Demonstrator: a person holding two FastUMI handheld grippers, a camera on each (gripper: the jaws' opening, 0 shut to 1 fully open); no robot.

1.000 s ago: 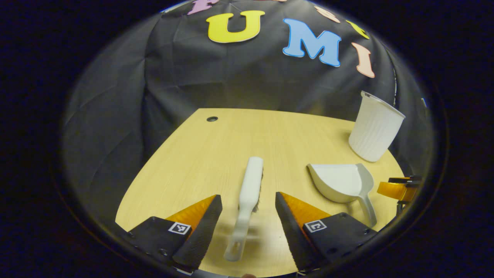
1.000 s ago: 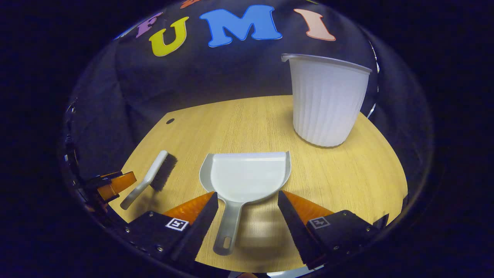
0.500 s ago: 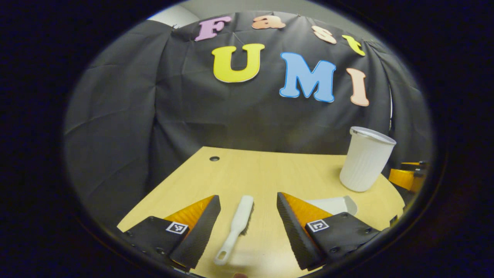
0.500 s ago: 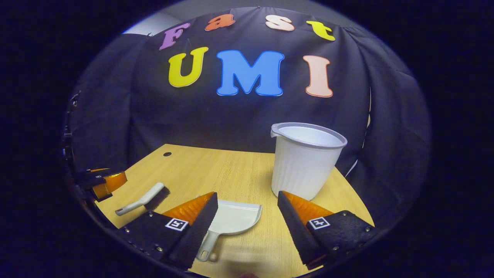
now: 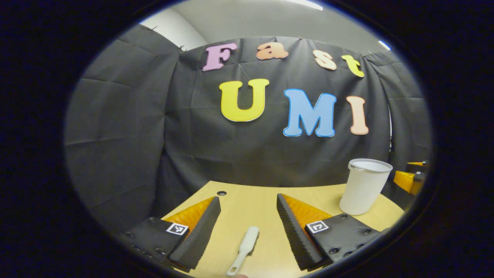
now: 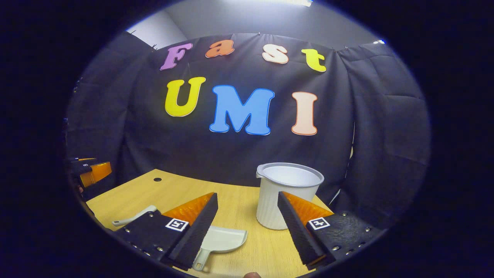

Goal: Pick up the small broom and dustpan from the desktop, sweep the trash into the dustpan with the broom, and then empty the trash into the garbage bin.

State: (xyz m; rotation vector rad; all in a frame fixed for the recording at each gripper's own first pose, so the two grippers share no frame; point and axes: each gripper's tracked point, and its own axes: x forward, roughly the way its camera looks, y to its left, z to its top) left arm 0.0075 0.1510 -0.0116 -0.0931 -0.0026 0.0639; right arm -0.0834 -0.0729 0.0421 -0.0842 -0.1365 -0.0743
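Note:
The small white broom lies flat on the wooden desktop, low between the fingers of my left gripper. That gripper is open and held above the broom, apart from it. In the right gripper view the white dustpan lies on the desktop, partly behind one finger of my right gripper. This gripper is open too, with nothing in it. The broom's handle peeks out at the left. The white ribbed garbage bin stands upright behind the dustpan, also seen as the bin at the right.
The black cloth wall closes off the back and sides of the desktop. A small round hole sits near the far left edge. The other gripper shows at the right rim, and the left one at the left rim.
Both grippers have lifted and tipped upward, away from the desktop. Broom and dustpan now appear smaller and lower between the open fingers, and more wall shows.

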